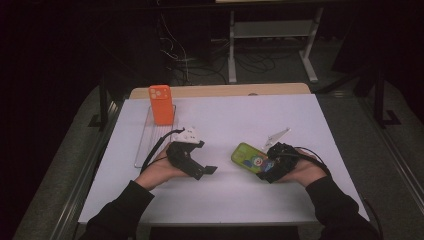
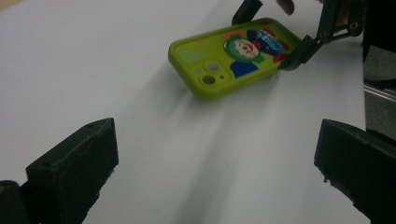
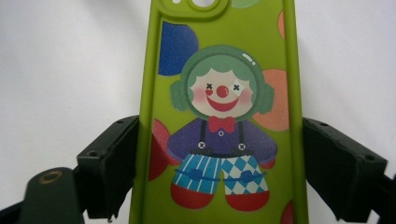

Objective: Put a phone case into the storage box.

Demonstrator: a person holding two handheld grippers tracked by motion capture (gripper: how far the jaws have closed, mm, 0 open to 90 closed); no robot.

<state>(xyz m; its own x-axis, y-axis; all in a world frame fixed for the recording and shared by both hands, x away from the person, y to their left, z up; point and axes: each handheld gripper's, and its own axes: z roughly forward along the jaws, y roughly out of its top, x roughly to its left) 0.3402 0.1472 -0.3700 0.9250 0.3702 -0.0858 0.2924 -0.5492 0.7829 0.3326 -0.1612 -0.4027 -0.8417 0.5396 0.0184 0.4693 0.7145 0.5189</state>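
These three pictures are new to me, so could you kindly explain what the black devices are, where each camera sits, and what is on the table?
A person sits at a white table and holds a hand-operated black gripper in each hand; no robot arm is involved. The high view looks down from above: the left gripper is at the left, the right gripper at the right. The other two pictures come from cameras riding on the grippers, looking along their own jaws.

On the table lies a green phone case printed with a clown. In the right gripper view its jaws sit against the case's two long sides, gripping it. The left gripper's jaws stand wide apart and hold nothing, pointed toward the case. Farther back, an orange phone case stands on a clear tray.
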